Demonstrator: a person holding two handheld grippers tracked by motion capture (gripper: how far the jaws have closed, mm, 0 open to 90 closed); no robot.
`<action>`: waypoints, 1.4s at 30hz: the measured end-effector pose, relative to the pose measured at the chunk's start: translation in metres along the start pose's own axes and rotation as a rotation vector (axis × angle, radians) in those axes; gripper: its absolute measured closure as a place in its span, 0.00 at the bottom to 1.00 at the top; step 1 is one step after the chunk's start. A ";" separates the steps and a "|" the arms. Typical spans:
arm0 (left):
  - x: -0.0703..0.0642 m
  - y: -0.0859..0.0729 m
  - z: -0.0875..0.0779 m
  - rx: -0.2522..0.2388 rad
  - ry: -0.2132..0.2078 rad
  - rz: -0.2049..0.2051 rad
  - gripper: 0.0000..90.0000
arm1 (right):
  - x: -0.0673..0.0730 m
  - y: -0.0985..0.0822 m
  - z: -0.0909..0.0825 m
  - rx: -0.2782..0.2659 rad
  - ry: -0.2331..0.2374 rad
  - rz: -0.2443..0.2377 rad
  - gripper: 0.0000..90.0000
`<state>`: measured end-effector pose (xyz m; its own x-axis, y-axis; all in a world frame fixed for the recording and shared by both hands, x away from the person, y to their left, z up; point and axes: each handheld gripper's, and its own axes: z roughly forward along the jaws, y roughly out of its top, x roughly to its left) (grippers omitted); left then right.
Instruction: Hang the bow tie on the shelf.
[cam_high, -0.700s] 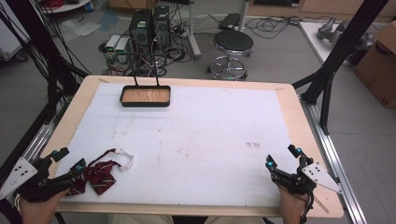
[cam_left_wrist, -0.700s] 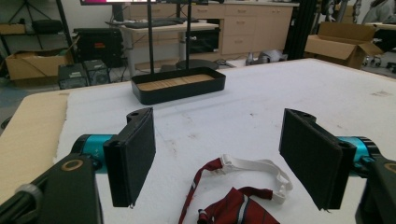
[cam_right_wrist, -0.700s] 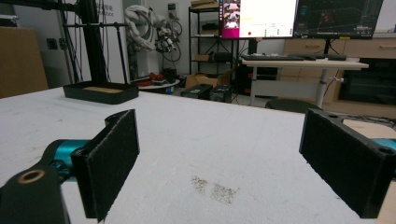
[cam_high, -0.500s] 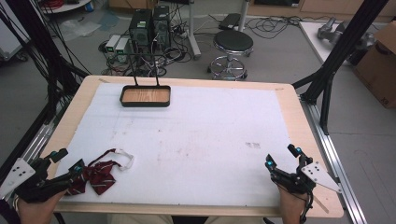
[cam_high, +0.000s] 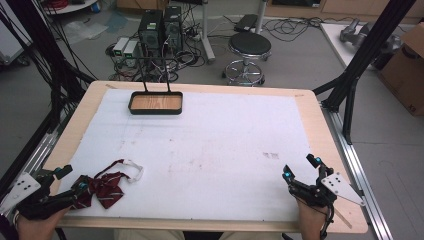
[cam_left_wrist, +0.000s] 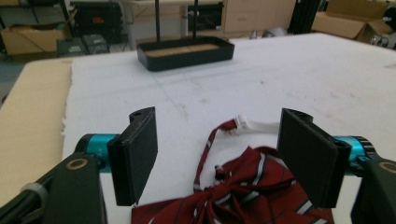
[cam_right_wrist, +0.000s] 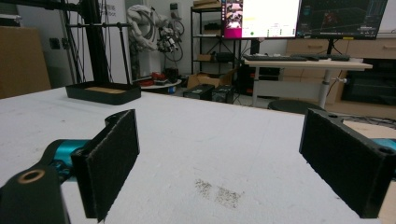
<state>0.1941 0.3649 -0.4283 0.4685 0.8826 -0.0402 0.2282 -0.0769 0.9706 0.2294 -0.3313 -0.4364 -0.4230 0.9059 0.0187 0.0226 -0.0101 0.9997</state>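
Seen from the high view, white-covered wooden table (cam_high: 210, 145) carries a dark red striped bow tie with a white strap (cam_high: 107, 184) at its near left corner — the left hand-held gripper (cam_high: 70, 181) spread open around it. A shallow black tray with a wooden floor (cam_high: 155, 103) sits at the far side. The right hand-held gripper (cam_high: 301, 168) rests open at the near right.

Left gripper view: bow tie (cam_left_wrist: 247, 186) lies between the parted jaws, untouched.

Right gripper view: jaws wide apart over bare cover — a small grey smudge (cam_right_wrist: 218, 192) between them.
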 end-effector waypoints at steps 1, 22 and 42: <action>0.000 -0.002 0.002 0.015 -0.006 0.001 0.35 | 0.000 0.000 0.000 -0.001 0.002 0.000 0.12; 0.001 -0.018 0.037 0.291 -0.029 -0.040 0.45 | 0.001 0.002 -0.002 -0.019 0.005 -0.005 0.12; -0.005 -0.018 0.041 0.350 0.022 0.014 0.75 | 0.001 0.003 -0.003 -0.018 0.008 -0.008 0.12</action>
<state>0.2226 0.3427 -0.4557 0.4563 0.8896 -0.0187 0.5026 -0.2403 0.8304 0.2261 -0.3322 -0.4337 -0.4300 0.9027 0.0108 0.0028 -0.0106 0.9999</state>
